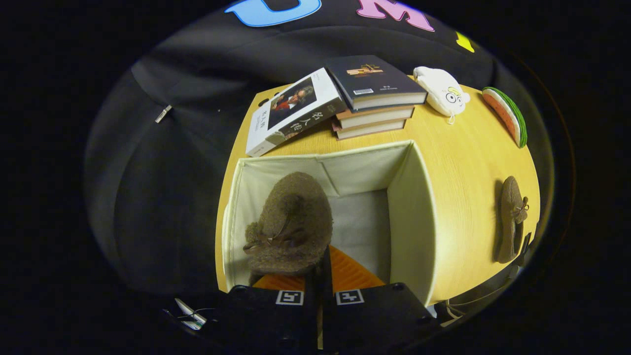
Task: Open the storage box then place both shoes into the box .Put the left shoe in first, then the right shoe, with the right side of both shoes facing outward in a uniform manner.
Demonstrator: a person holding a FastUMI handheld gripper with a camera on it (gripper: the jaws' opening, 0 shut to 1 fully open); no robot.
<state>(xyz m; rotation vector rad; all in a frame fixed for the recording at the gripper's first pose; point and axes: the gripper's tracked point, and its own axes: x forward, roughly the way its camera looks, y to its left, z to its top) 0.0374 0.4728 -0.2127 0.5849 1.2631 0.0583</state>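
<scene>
Box: the storage box [419,207] is standing open on the desk [463,162], its mouth facing up toward the tongs, so a shoe can be lowered straight in.
Tongs: the tongs [323,276] are looking pinched together over the box, with the fuzzy brown shoe [291,227] hanging at their tips; how both fingers are pressing on it is hard to make out, since the heel end is hiding the contact.
Why held so: gripping near the heel opening is letting the shoe dangle into the box's left half, probably leaving the right half free for its mate.
Shoe's axis: its long axis is running away from the tongs, toe leading toward the box's far wall, bow side facing up.
Second shoe: the other shoe [510,222] is lying on the desk well to the right of the box, its length running alongside the box wall.
Clutter: books [374,98] are sitting beyond the box.
</scene>
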